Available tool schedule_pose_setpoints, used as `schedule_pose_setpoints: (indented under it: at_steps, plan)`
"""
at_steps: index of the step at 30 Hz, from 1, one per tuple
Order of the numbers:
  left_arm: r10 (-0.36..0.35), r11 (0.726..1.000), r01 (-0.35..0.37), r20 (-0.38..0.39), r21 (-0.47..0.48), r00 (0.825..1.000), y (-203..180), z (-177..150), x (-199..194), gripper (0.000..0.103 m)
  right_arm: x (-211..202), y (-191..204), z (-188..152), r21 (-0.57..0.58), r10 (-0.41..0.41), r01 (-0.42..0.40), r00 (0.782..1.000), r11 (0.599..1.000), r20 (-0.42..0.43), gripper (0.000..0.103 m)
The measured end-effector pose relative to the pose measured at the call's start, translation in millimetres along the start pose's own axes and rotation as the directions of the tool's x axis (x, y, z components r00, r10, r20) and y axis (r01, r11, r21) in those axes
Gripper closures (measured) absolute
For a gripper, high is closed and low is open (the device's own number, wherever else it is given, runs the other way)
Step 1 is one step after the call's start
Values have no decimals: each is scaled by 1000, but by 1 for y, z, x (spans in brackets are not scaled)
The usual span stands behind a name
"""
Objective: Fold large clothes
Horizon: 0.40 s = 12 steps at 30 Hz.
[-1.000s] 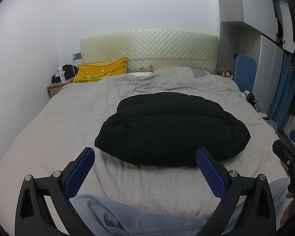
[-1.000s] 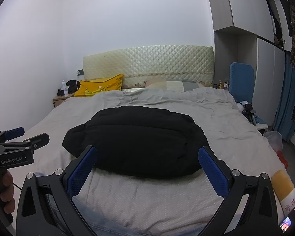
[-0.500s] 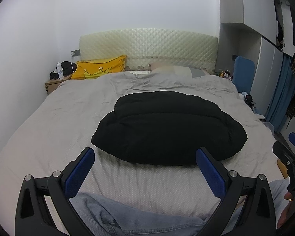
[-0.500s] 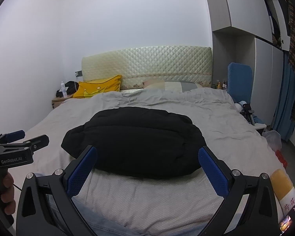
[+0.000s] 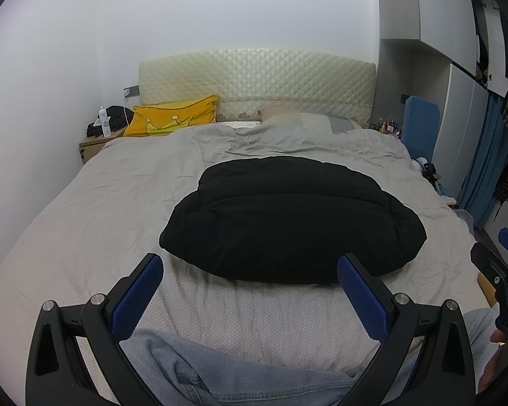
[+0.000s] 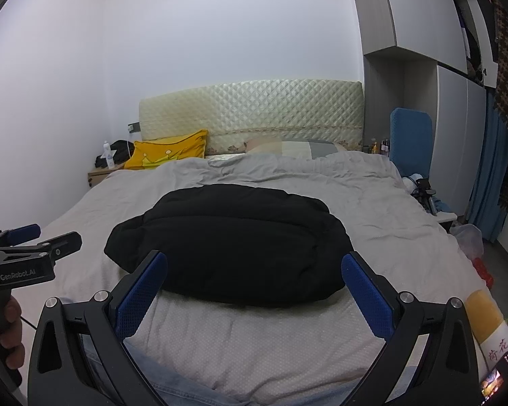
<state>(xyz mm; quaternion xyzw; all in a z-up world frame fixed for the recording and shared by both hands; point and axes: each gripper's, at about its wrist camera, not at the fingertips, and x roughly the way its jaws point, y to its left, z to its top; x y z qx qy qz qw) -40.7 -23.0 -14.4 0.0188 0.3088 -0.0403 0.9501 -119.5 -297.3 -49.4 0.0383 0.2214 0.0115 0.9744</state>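
The puffy black coat [image 5: 291,223] lay in the middle of the bed [image 5: 94,223]. The left claw [image 5: 250,291] and right claw [image 6: 254,287] were both wide apart, empty. A small pinch could slip off.

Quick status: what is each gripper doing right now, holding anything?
Left gripper: open, holding nothing, short of the black garment.
Right gripper: open, holding nothing.
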Motion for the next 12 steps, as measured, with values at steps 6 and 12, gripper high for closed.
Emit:
schedule_pose_setpoints:
  at_steps: [6, 12]
  plan:
    - [3, 1000, -3, 7, 14, 1000, 0, -3, -3, 0, 0, 0, -1, -2, 0, 0, 1000, 1000, -4, 0]
    - [0, 1000, 0, 4, 18, 1000, -3, -3, -4, 0, 2, -1, -1, -4, -10, 10, 1000, 1000, -8, 0]
